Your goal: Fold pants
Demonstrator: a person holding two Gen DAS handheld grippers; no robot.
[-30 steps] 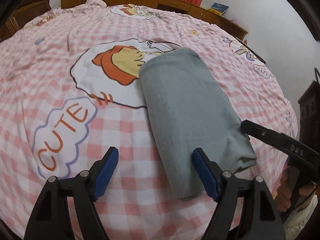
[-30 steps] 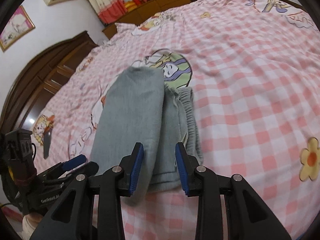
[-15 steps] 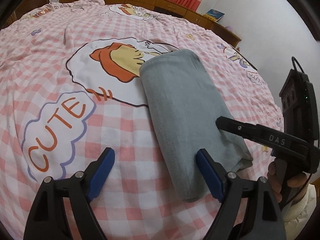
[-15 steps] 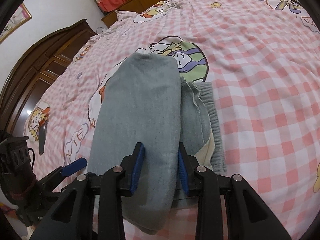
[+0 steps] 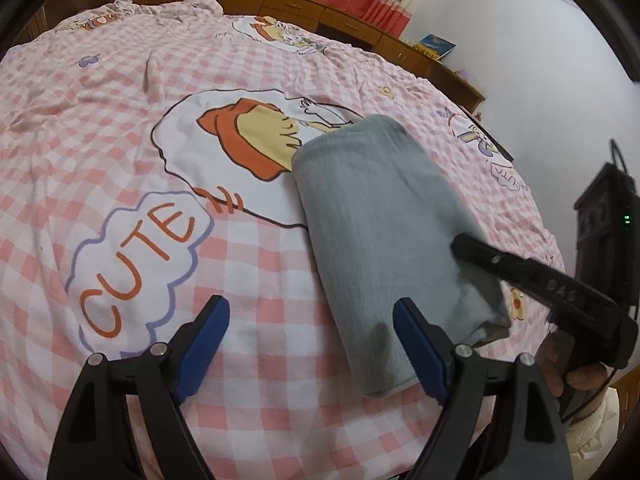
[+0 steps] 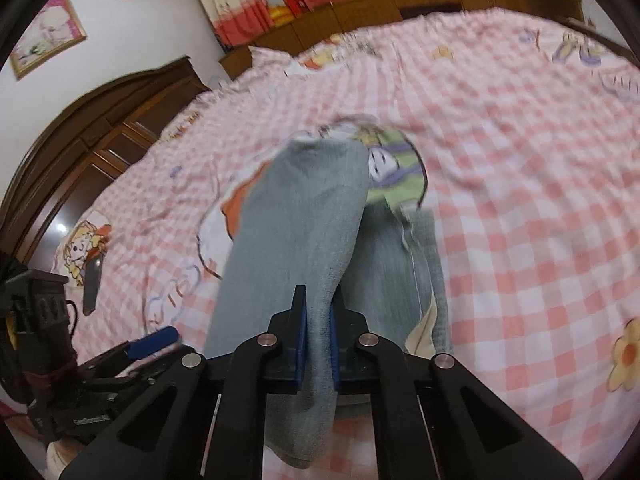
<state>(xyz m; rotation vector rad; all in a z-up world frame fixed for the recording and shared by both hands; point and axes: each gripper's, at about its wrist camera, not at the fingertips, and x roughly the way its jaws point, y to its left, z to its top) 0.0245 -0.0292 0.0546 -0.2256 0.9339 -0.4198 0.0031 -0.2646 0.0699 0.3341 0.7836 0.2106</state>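
Left claw (image 5: 310, 344): blue pads standing wide apart, nothing between them. It hovers over the pink checked bedspread (image 5: 120, 128), with its right pad just beside the near end of the grey pants (image 5: 380, 220) but not pressing on them. The "CUTE" print (image 5: 140, 260) lies further left, clear of the garment.

Pants: already folded into a long narrow bundle, lying on the bed with the far end over the cartoon figure print (image 5: 248, 140) and the near end toward the person. In the right wrist view a second, lower layer with a waistband edge shows to the right of the top fold.

Right claw (image 6: 318, 328): jaws have just been closing and now stand clamped on the near part of the top grey layer, cloth pinched between the blue pads. The right wrist view is motion-blurred, so how many layers are caught cannot be told with certainty; it looks like the top fold only.

Step in hand, judged: grasping the near end to make a further fold, bringing that end over toward the far end.

Next move calls for: lifting the pinched end enough to clear the lower layer, carrying it forward along the bundle's length, keeping edges aligned. The left claw would probably need to take the other near corner, or pin the lower layer, so that the bundle does not drag or skew.
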